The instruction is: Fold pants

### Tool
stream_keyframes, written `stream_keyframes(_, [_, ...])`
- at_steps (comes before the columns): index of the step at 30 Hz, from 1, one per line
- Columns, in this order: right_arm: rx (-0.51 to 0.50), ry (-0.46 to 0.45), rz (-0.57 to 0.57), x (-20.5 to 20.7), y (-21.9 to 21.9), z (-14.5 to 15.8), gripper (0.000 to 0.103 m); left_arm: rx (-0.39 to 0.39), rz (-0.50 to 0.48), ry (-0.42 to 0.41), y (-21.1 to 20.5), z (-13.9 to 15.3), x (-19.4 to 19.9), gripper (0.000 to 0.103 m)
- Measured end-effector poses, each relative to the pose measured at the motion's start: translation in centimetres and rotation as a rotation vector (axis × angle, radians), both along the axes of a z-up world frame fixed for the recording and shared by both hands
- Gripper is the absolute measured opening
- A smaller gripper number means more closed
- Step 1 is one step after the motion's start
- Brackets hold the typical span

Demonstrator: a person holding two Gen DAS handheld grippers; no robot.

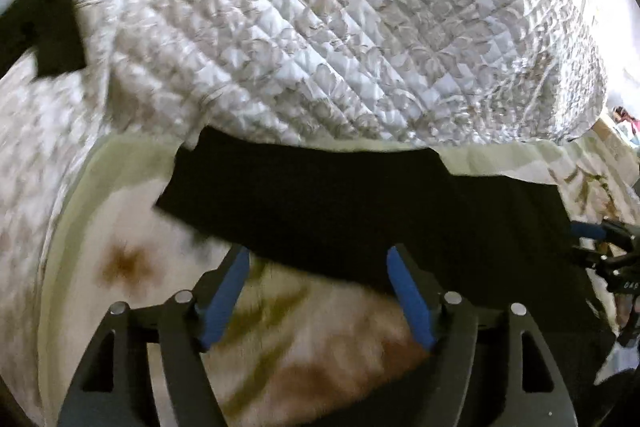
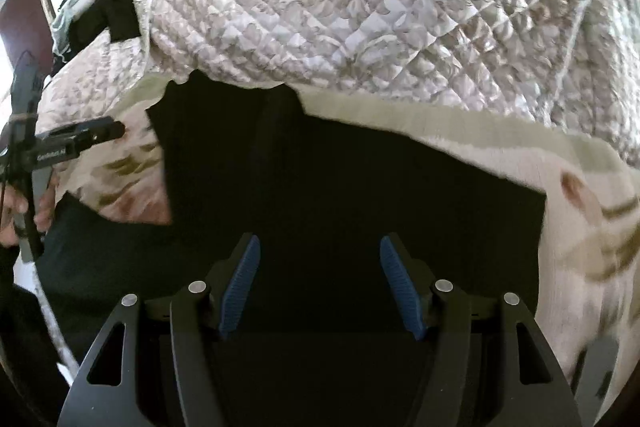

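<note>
Both grippers, left [image 1: 318, 259] and right [image 2: 320, 249], gape empty above black pants [image 2: 340, 187]; only the right view shows blurred, unreadable lettering.

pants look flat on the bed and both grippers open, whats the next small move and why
Probably lower the right gripper onto the near edge of the black pants and pinch it: both it and the left gripper are open and empty above the cloth.

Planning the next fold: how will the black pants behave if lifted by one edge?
The black pants will probably go floppy and drape: they lie flat, following the floral sheet. They look thin and light. A push would likely bunch them rather than slide them, since the bedding looks soft.
</note>
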State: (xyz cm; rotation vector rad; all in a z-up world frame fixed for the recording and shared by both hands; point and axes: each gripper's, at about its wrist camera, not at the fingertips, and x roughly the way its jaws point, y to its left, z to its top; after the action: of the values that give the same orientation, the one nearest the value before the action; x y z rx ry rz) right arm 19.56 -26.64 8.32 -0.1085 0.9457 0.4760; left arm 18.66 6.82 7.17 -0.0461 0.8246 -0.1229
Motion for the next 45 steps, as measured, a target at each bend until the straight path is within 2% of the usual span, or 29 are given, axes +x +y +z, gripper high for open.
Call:
stream_keyframes(6, [-0.039,-0.002,0.018,6.6,-0.4,-1.6,0.063,0.026,-0.022,-0.002,-0.5,-2.2,6.4,0.074])
stream_keyframes(10, [-0.052,0.005,0.049,10.3,0.3,-3.0,0.063,0.044,-0.011,0.024,-0.6,-4.1,10.3,0.075])
stream_keyframes(14, [-0.087,0.026,0.103,13.2,1.3,-4.7,0.064,0.084,-0.033,0.066,-1.0,-6.1,12.8,0.077])
stream_keyframes(16, [-0.097,0.068,0.134,14.1,1.6,-5.9,0.066,0.109,-0.051,0.097,-1.4,-7.4,13.6,0.079])
stream_keyframes(18, [-0.128,0.085,0.155,14.4,2.0,-6.9,0.067,0.123,-0.051,0.079,-1.6,-8.0,13.6,0.082])
stream_keyframes(20, [-0.132,0.064,0.167,14.1,2.1,-7.0,0.067,0.138,-0.053,0.081,-1.9,-8.0,13.5,0.08])
stream_keyframes(21, [-0.131,0.062,0.166,14.0,2.1,-7.0,0.055,0.142,-0.062,0.082,-2.1,-8.0,13.4,0.072])
stream_keyframes(22, [-0.133,0.048,0.166,13.8,2.1,-6.9,0.033,0.142,-0.079,0.08,-2.4,-7.9,13.2,0.055])
stream_keyframes(23, [-0.132,0.038,0.168,13.7,2.2,-6.7,0.019,0.145,-0.098,0.074,-3.0,-7.8,13.0,0.044])
stream_keyframes(24, [-0.119,0.042,0.174,13.6,2.3,-6.6,0.008,0.165,-0.107,0.065,-3.7,-7.7,12.8,0.016])
stream_keyframes(25, [-0.12,0.039,0.175,13.3,2.5,-6.4,0.008,0.181,-0.119,0.062,-4.4,-7.6,12.5,0.008])
stream_keyframes(27, [-0.166,0.01,0.188,12.5,3.0,-6.0,0.008,0.214,-0.11,0.053,-5.1,-7.4,12.0,0.006])
stream_keyframes(32, [-0.121,-0.041,0.161,9.9,2.6,-2.6,0.007,0.167,-0.057,-0.006,-4.1,-3.8,8.7,0.006])
stream_keyframes(35, [-0.092,-0.079,0.151,6.9,2.0,0.0,0.007,0.127,-0.036,-0.05,-3.1,-1.1,4.8,0.006])
stream_keyframes(40, [-0.021,-0.125,0.144,-0.9,1.3,3.7,0.007,0.023,0.0,-0.122,-1.3,2.8,-3.8,0.006])
stream_keyframes(45, [0.035,-0.08,0.124,-9.7,1.0,3.6,0.008,-0.043,0.045,-0.099,0.0,2.7,-11.1,0.006])
